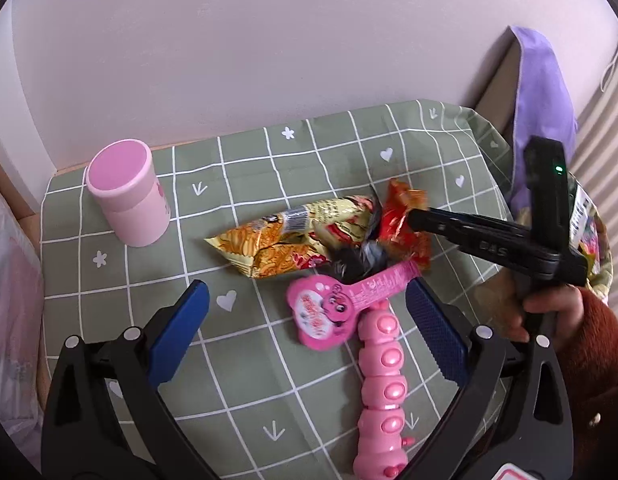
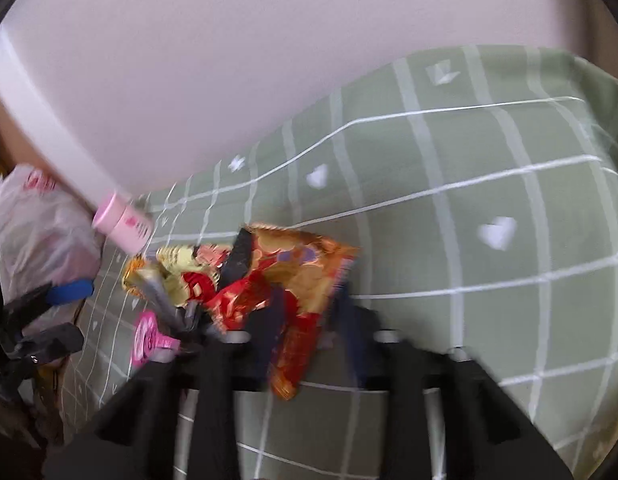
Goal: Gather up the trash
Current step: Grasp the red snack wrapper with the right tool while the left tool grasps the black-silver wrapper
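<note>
A red-orange snack wrapper (image 1: 401, 216) (image 2: 301, 264) is pinched between the black fingers of my right gripper (image 1: 413, 220) (image 2: 305, 320), which is shut on it. Touching it on the green checked cloth (image 1: 309, 152) lie a yellow snack wrapper (image 1: 281, 240) (image 2: 177, 268) and a crumpled black wrapper (image 1: 357, 260). A pink heart-shaped package (image 1: 329, 312) (image 2: 149, 336) lies nearer me. My left gripper (image 1: 307, 286) hangs open above that package, blue pads (image 1: 189, 320) wide apart, holding nothing.
A pink lidded jar (image 1: 127, 196) (image 2: 125, 224) stands at the back left. A pink caterpillar toy (image 1: 383, 392) lies beside the package. A white plastic bag (image 1: 9, 300) (image 2: 37, 216) hangs off the left edge. A purple cloth (image 1: 541, 92) drapes a box at right.
</note>
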